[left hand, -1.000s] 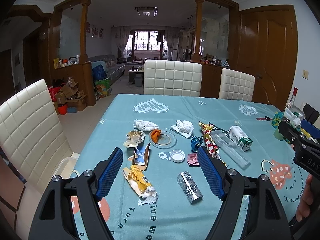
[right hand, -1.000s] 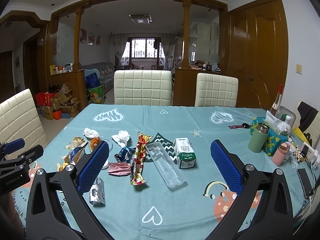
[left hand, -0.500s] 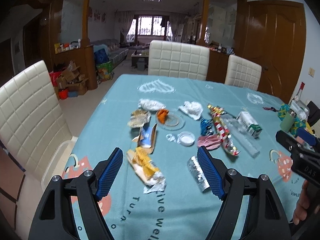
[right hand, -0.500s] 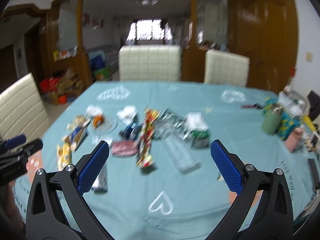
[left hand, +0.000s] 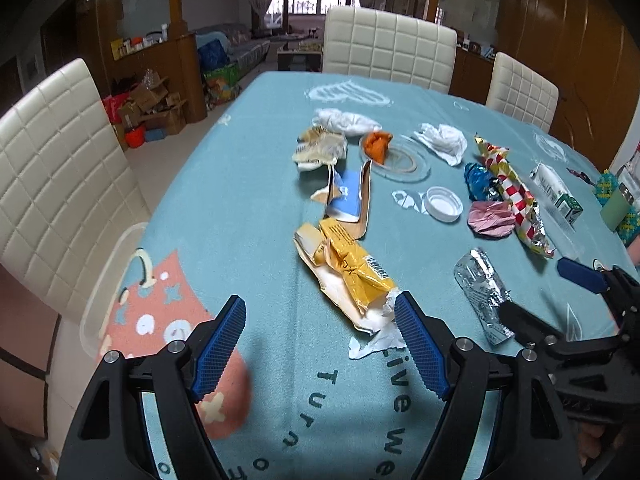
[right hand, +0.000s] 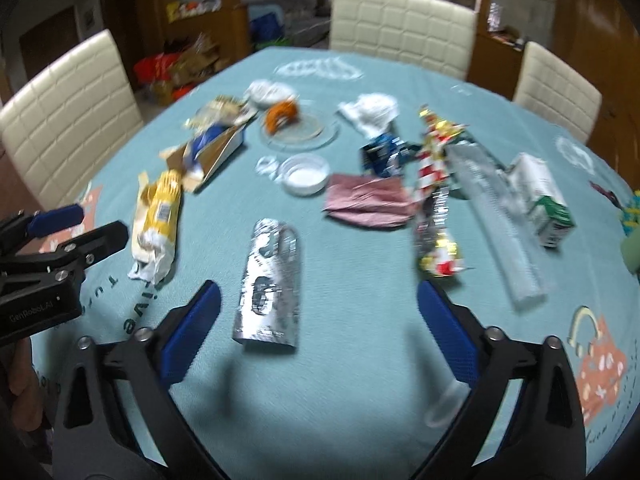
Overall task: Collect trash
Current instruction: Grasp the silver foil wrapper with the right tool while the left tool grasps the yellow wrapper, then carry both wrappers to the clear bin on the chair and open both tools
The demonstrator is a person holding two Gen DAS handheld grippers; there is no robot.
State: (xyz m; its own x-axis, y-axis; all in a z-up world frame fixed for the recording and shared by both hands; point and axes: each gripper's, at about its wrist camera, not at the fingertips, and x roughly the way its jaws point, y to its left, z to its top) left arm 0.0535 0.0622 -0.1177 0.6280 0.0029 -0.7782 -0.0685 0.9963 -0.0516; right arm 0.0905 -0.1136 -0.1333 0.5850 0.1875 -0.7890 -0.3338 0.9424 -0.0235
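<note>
Spreading across most of both views, teal tablecloth (left hand: pixel 240 184) with cartoon prints; cream chairs along upper edge and left side.

Trash all on the cloth, nothing gathered as far as these views show. No bin or bag in sight, so collection looks barely begun.

Largest to smallest, right wrist view:
- clear plastic tray (right hand: pixel 496 216), long, right of centre, beside small milk carton (right hand: pixel 548 204) further right.
- red-white-gold wrapper (right hand: pixel 434 184), centre right, lying over edge of pink wrapper (right hand: pixel 366 200).
- silver foil wrapper (right hand: pixel 270 276), lower centre, nearest item to the right gripper.
- yellow wrapper (right hand: pixel 158 216), centre left; torn cardboard box with blue inside (right hand: pixel 212 152) just above it.
- glass dish (right hand: pixel 300 128), upper centre, orange peel on its left rim.
- white lid (right hand: pixel 304 172), centre; crumpled tissues near upper centre.

Tools:
- left gripper (left hand: pixel 320 344), bottom centre of left wrist view, jaws spread wide, holding nothing. Right pad sits near the torn white end of yellow wrapper; touching or not, cannot tell.
- right gripper (right hand: pixel 318 324), bottom of its view, jaws wide apart, nothing held; foil wrapper lies just ahead, towards the left finger.

Judgement: first picks are likely yellow wrapper (left) and foil (right). Everything else remains.
</note>
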